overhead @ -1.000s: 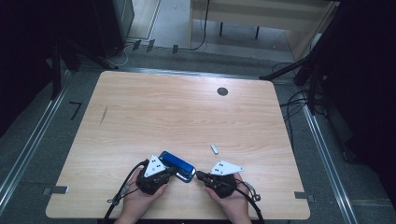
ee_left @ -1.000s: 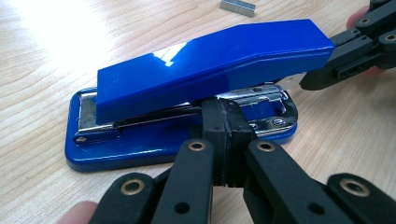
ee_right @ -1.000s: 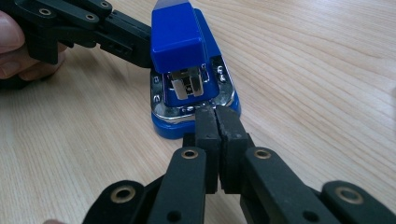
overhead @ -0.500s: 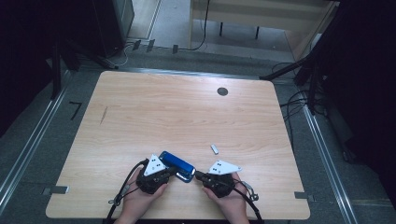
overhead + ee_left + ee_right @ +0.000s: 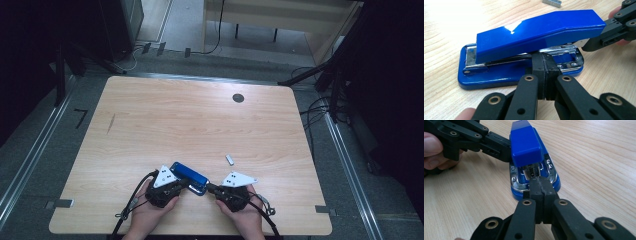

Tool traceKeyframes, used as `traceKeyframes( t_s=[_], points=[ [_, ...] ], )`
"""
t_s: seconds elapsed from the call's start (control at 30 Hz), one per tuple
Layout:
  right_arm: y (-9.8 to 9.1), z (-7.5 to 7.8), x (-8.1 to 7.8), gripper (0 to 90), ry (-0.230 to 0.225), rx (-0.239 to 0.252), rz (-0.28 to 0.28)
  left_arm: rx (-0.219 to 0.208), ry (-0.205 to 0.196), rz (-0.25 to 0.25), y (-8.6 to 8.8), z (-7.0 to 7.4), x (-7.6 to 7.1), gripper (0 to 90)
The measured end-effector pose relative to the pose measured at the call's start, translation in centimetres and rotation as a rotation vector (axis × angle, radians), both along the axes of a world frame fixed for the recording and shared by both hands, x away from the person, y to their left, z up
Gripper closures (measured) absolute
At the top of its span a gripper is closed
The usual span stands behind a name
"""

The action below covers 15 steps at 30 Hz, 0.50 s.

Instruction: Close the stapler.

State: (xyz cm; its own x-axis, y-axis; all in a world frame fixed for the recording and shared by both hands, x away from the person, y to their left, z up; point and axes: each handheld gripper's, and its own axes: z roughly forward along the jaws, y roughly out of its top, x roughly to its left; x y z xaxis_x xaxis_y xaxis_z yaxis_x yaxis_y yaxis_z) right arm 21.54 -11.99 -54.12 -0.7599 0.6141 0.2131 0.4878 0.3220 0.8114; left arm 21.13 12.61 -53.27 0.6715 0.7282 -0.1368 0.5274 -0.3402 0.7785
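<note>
The blue stapler (image 5: 189, 177) lies flat on the wooden desk (image 5: 200, 125), down near the six o'clock edge right in front of the person, turned so its long body runs from about ten o'clock to four o'clock. The left tool (image 5: 543, 75) has its two black jaws pressed together with nothing between them, the tips nosing against the stapler's side just under the blue top arm. The right tool (image 5: 541, 188) is likewise closed tight on nothing, its tips resting at the end of the chromed base, just below the metal fitting that peeks out under the cap. I'd judge the stapler a solid, stiff little thing: metal inside, a glossy plastic shell, heavy enough for its size to stay put under a light nudge. That shiny top looks slippery, so pads would likely slide along it; the flat long sides of the top arm, or the edges of the base, seem the safer places to pinch. The top arm stands slightly lifted off the base and probably springs on its hinge, so a squeeze from above and below could fire it or let it rock. A short strip of staples (image 5: 229, 159) lies apart on the desk, toward two o'clock from the stapler; it looks brittle and light.
</note>
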Motion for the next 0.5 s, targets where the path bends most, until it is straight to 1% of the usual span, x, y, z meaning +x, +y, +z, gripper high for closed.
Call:
traceKeyframes(
  t_s=[0.03,0.07,0.2,0.37,0.47,0.5],
  points=[
    [0.0,0.1,-0.1,90.0,0.002,0.005,0.002,0.000,0.001,0.000,0.0,0.0,0.0,90.0],
    [0.0,0.4,-0.2,90.0,-0.010,0.014,0.008,0.000,0.001,-0.001,0.0,0.0,0.0,90.0],
    [0.1,0.6,-0.3,90.0,-0.026,-0.001,0.012,0.003,-0.001,-0.003,-0.1,0.0,0.0,89.9],
    [0.1,0.8,-0.3,90.0,-0.029,0.006,0.012,0.004,-0.002,0.002,-0.1,0.0,-0.1,90.0],
    [0.1,1.1,-0.4,90.0,-0.041,0.014,0.017,0.003,0.000,0.001,-0.1,0.0,0.0,90.0],
    [0.2,1.2,-0.4,90.0,-0.043,0.008,0.014,0.004,-0.001,0.001,-0.1,0.0,0.0,90.0]
  ],
)
